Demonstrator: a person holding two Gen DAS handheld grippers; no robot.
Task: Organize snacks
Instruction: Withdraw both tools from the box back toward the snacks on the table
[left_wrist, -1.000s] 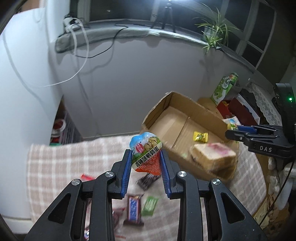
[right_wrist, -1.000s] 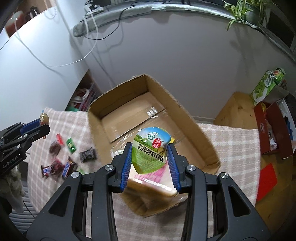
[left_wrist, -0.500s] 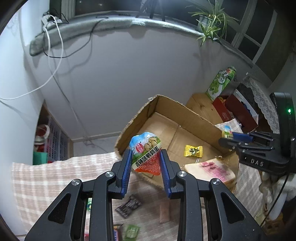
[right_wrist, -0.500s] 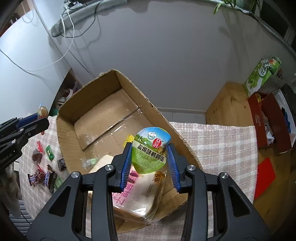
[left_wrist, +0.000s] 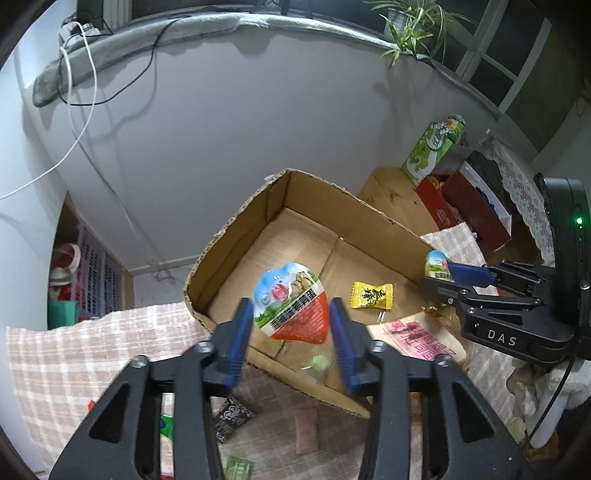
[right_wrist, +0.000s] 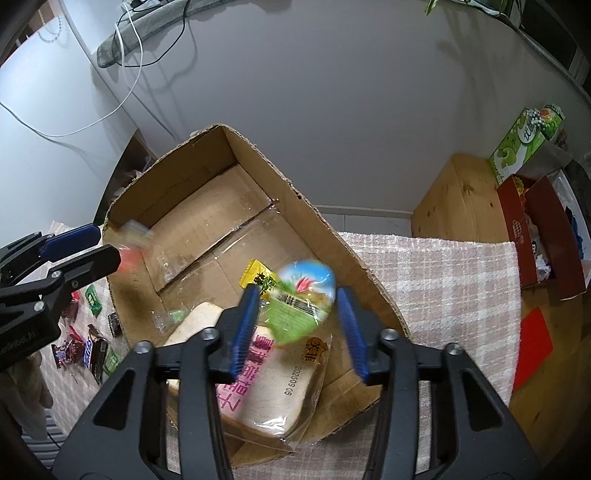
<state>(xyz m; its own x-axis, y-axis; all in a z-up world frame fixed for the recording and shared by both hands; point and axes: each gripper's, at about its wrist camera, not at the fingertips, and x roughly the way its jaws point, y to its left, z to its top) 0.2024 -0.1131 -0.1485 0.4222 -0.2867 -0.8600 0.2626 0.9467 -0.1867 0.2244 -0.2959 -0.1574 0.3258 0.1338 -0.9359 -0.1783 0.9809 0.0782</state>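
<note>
**A:** How far along is the sorting?

**B:** Partway, I'd judge. The cardboard box (right_wrist: 258, 206) already holds a bagged bread loaf (right_wrist: 258, 369), a yellow candy (left_wrist: 371, 294) and a small green sweet (left_wrist: 320, 362). Several wrappers lie on the checked cloth (left_wrist: 74, 354) below and to the left of the left gripper (left_wrist: 291, 328), including a black packet (left_wrist: 232, 422) and a pink one (left_wrist: 306, 430), so those are left to do.

**A:** And the two pouches?

**B:** Both grippers are spread open. The red-bottomed quail egg pouch (left_wrist: 291, 308) sits between the left fingers with a gap on each side, over the box's near wall. The green quail egg pouch (right_wrist: 301, 301) is blurred between the right gripper (right_wrist: 299, 328) fingers, apparently loose and dropping, directly ahead over the bread.

**A:** Which way do they point?

**B:** The red one's long axis runs away from the gripper, rounded blue top forward, tilted slightly right. The green one has its blue top forward and is tilted too; the blur hides more.
</note>
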